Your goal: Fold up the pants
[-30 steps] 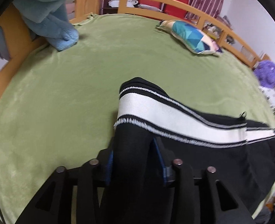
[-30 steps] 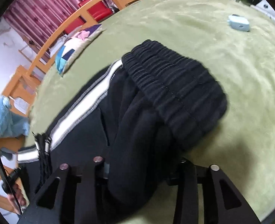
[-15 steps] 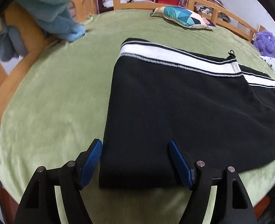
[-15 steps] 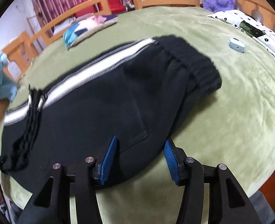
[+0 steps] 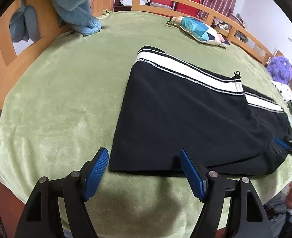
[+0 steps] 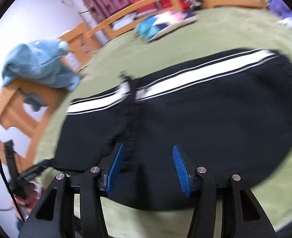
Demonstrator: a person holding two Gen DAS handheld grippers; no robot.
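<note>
Black pants (image 5: 185, 119) with a white side stripe lie flat and folded on the green blanket; they also show, blurred, in the right wrist view (image 6: 195, 109). My left gripper (image 5: 144, 170) is open and empty, just in front of the pants' near left corner. My right gripper (image 6: 147, 166) is open and empty, hovering over the near edge of the pants. The right gripper's blue pad (image 5: 282, 143) shows at the far right of the left wrist view.
The green blanket (image 5: 56, 99) covers a bed with a wooden rail (image 5: 185, 2). A blue towel (image 5: 80, 6) hangs over the rail at the back left. A patterned pillow (image 5: 199, 29) lies at the back. A purple plush (image 5: 280, 69) sits at the right.
Both grippers let go of the pants and pulled back. The pants now lie flat on the blanket. The right wrist view has swung left and is blurred.
</note>
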